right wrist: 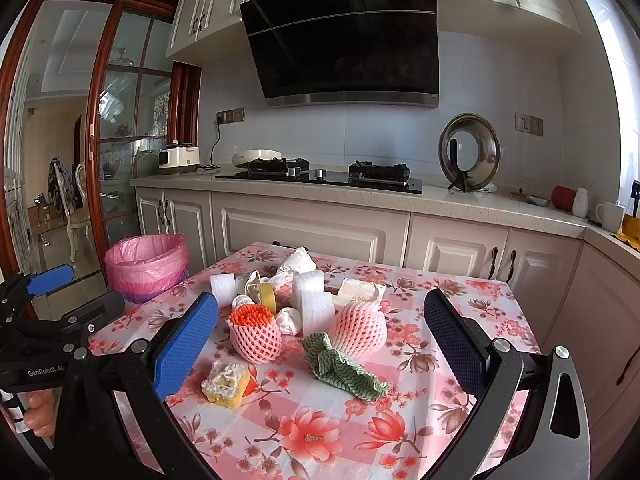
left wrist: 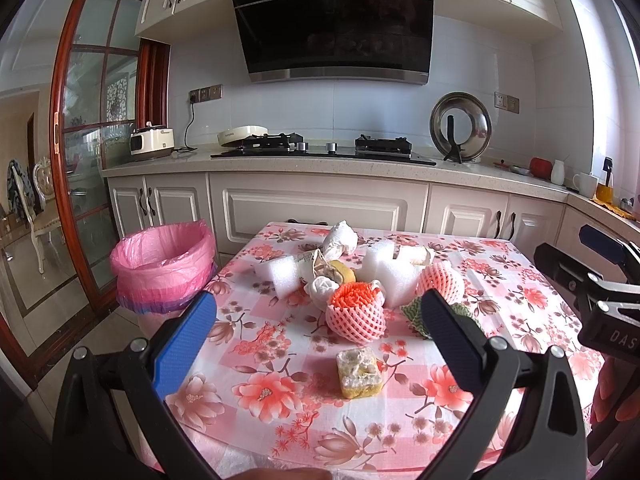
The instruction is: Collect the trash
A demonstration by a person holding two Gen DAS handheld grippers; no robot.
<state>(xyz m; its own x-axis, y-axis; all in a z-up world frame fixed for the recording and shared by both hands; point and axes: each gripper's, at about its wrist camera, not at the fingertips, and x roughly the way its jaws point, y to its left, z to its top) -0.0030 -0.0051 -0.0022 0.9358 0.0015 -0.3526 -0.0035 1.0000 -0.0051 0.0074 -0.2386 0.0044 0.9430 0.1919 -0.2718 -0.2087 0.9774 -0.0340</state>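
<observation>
- The left gripper (left wrist: 320, 336), black-framed with blue ribbed pads, hovered over the near edge of the table with its jaws spread wide and nothing between them.
- The right gripper (right wrist: 320, 336), of the same build, hung over the near right part of the table, likewise released and empty.
- The square table in a pink floral tablecloth (left wrist: 532, 280) carried the trash in a loose heap around its middle and towards its far edge.
- A dirty yellow sponge block with a whitish crusted top (left wrist: 359, 373) lay alone nearest the near edge, apart from the heap.
- A pink foam fruit net with an orange ruffled insert (left wrist: 355, 312) sat just beyond the sponge; a second pink foam fruit net (right wrist: 359, 328) stood to its right.
- A crumpled green wavy-patterned cloth (right wrist: 340, 366) lay in front of that second net, touching it.
- White foam blocks (right wrist: 314, 298) and crumpled white paper wads (left wrist: 339, 239) filled the far part of the heap, with a roll of yellow tape (right wrist: 267, 295) among them.
- A round bin lined with a pink plastic bag (left wrist: 164, 264) stood on the floor just beside the table's far left corner, open at the top.
</observation>
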